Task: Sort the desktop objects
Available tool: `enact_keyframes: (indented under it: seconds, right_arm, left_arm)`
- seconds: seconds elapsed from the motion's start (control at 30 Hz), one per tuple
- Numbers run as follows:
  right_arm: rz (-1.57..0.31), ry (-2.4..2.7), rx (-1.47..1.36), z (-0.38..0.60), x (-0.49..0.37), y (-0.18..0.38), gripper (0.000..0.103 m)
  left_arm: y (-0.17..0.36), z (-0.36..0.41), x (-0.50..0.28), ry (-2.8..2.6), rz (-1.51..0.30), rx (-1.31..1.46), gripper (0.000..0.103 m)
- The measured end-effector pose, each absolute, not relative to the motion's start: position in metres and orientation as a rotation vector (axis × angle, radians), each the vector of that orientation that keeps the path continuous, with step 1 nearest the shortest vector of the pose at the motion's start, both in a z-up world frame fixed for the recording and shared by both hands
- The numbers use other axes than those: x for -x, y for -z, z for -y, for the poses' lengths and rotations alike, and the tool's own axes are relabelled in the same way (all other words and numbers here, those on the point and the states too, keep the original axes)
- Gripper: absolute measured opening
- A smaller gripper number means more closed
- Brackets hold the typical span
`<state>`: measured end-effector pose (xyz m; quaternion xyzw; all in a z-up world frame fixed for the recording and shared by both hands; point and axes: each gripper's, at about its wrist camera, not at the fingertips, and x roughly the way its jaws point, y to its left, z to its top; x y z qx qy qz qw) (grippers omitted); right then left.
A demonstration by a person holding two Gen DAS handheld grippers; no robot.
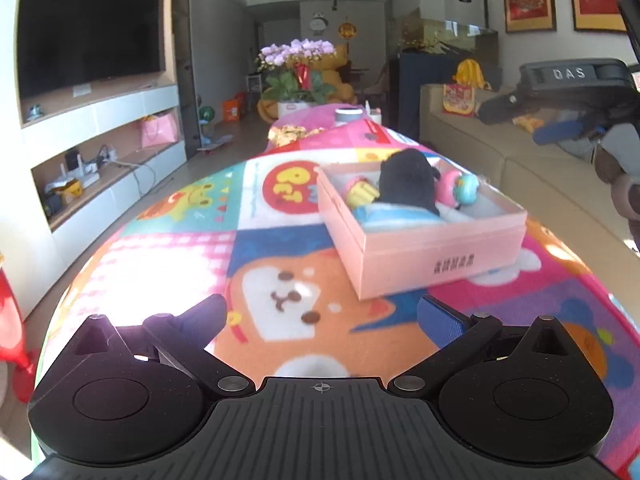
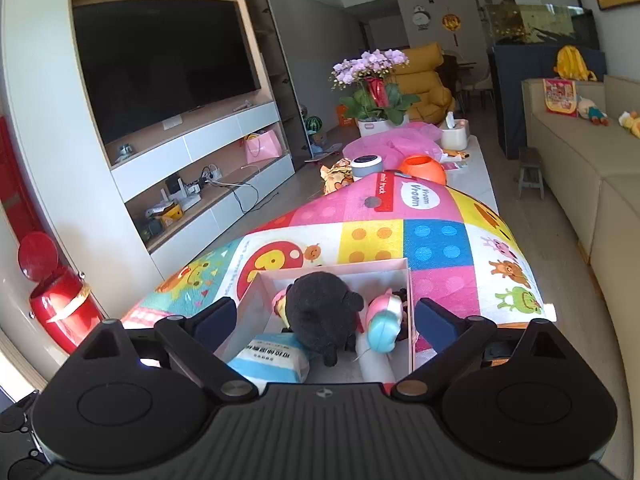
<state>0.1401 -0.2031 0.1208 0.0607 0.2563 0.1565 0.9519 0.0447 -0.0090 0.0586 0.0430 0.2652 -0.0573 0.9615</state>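
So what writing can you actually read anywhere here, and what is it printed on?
"DAS": on the right gripper's body.
"Vroom Vroom": white oval on the play mat.
"mini truck": red strip on the mat.
Dark characters on the pink box: too blurred to read.
Print on the blue and white packet: too blurred to read.

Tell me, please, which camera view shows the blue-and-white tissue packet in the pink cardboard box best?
The right wrist view: the blue-and-white tissue packet lies close below the camera, its printed face readable. In the left wrist view the tissue packet is only a blurred strip behind the pink cardboard box wall.
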Motion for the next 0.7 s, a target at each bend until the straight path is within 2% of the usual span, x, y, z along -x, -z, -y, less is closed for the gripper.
enact_keyframes:
  seconds: [0.2,0.23,0.37,0.4,0.7]
  right_arm:
    - [-0.501,-0.392,0.063,0.154,-0.101,-0.107,0.101]
    - [-0.506,-0.407,0.091,0.145,-0.096,-0.104,0.099]
    - [-0.582,-0.488,0.153,0.119,-0.075,-0.092,0.068]
    - [-0.613,-0.507,0.147,0.116,-0.069,-0.087,0.065]
    - [-0.745,-0.521,0.194,0.098,-0.022,-0.027,0.064]
  left_arm:
    - [-0.038,-0.006,-0.002,0.123,-0.579,-0.058,0.103]
    - [-0.036,-0.009,0.001,0.113,-0.581,-0.049,0.103]
    - [-0.028,-0.016,0.011,0.092,-0.605,-0.013,0.103]
    - [-0.025,-0.016,0.012,0.091,-0.614,-0.014,0.103]
    - [-0.013,-0.013,0.022,0.074,-0.628,-0.081,0.103]
